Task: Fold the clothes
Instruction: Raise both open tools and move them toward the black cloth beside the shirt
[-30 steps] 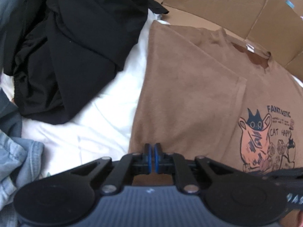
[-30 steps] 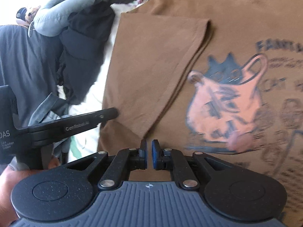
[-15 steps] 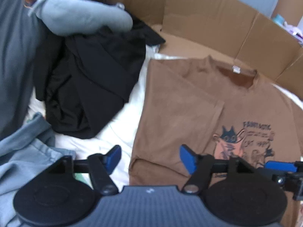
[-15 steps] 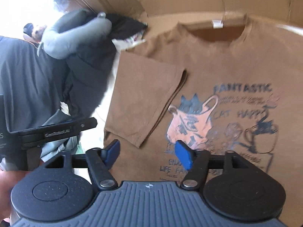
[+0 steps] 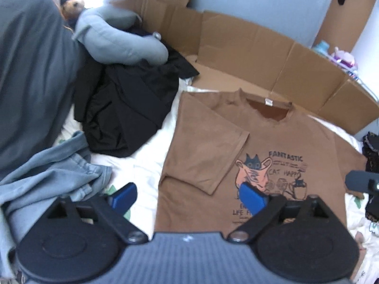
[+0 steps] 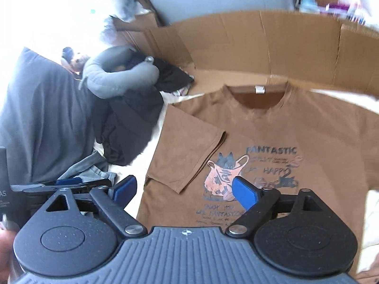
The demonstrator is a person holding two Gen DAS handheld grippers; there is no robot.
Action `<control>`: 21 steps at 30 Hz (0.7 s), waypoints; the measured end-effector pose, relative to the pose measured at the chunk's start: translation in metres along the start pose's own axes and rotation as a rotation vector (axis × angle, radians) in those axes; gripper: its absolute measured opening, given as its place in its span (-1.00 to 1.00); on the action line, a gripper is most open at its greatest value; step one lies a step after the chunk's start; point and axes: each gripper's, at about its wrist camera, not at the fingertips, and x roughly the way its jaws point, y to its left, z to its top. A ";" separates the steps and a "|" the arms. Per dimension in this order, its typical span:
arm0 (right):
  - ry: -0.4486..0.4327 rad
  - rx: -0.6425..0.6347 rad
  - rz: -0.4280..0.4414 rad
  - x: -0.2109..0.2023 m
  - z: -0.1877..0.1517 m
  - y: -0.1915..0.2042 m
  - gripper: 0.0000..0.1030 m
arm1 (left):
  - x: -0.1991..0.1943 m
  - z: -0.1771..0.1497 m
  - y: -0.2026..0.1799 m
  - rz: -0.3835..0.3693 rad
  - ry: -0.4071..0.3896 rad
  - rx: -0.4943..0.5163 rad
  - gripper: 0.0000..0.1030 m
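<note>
A brown T-shirt [image 5: 296,132] [image 6: 308,127] with a cat print lies flat on a white sheet, collar toward the cardboard. Its left sleeve [image 5: 206,149] [image 6: 187,146] is folded inward over the chest. My left gripper [image 5: 189,195] hovers open above the shirt's lower left edge, with nothing between its blue pads. Over the shirt's lower part, my right gripper [image 6: 183,189] is open too and holds nothing. The left gripper's fingers [image 6: 71,182] show at the left in the right wrist view.
A heap of black clothes [image 5: 128,108] and a grey neck pillow [image 5: 118,40] lie left of the shirt. Blue-grey denim [image 5: 47,177] sits at the near left. A cardboard wall [image 5: 260,52] stands behind. More dark items [image 5: 372,146] lie at the right edge.
Both grippers went from shut to open, letting go of the folded sleeve, and pulled back and up from the shirt, so more of the shirt and the room shows.
</note>
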 end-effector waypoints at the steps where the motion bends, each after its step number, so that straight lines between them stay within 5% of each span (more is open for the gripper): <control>1: -0.002 -0.003 -0.001 -0.009 -0.001 0.000 0.79 | -0.008 -0.003 -0.001 0.000 -0.009 -0.007 0.86; 9: -0.078 0.022 -0.003 -0.097 -0.012 -0.009 0.88 | -0.051 -0.033 0.006 -0.016 -0.083 -0.020 0.97; 21: 0.002 -0.082 -0.079 -0.139 -0.009 0.005 0.89 | -0.085 -0.053 0.042 0.017 -0.092 -0.022 0.97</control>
